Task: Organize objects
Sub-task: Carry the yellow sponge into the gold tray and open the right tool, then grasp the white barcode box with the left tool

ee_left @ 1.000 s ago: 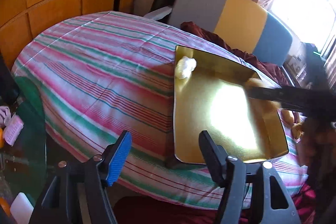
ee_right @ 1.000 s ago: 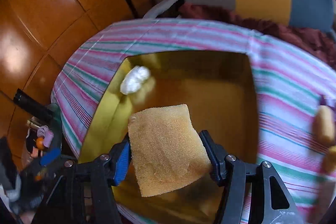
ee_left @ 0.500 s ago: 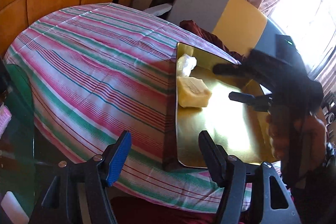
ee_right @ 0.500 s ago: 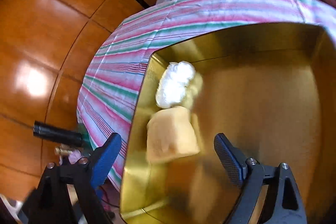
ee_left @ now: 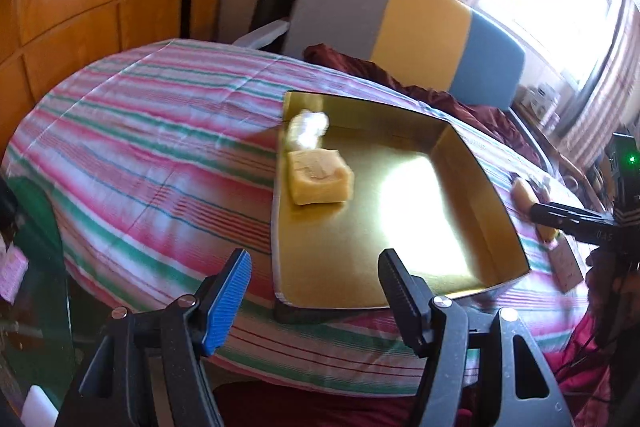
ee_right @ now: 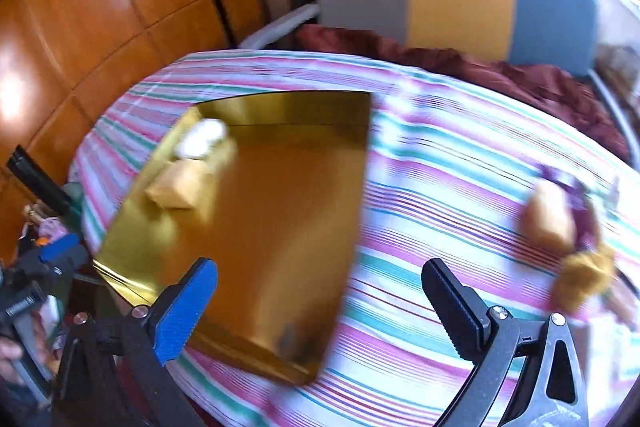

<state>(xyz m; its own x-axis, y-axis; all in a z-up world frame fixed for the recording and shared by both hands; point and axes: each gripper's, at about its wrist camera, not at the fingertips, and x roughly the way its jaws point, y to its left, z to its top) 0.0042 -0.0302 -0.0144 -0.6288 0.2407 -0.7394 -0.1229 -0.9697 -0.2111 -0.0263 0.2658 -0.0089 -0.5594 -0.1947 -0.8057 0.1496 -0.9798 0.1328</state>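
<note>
Right wrist: right tongs [ee_right: 316, 301] just opened wide, empty | left tongs [ee_left: 314, 291] spread, empty

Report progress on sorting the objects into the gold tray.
Done: yellow sponge and white wad lie in the gold tray. In hand: nothing; the right gripper, jaws just opened, and the left gripper are empty. Left: tan items on the striped cloth.
</note>
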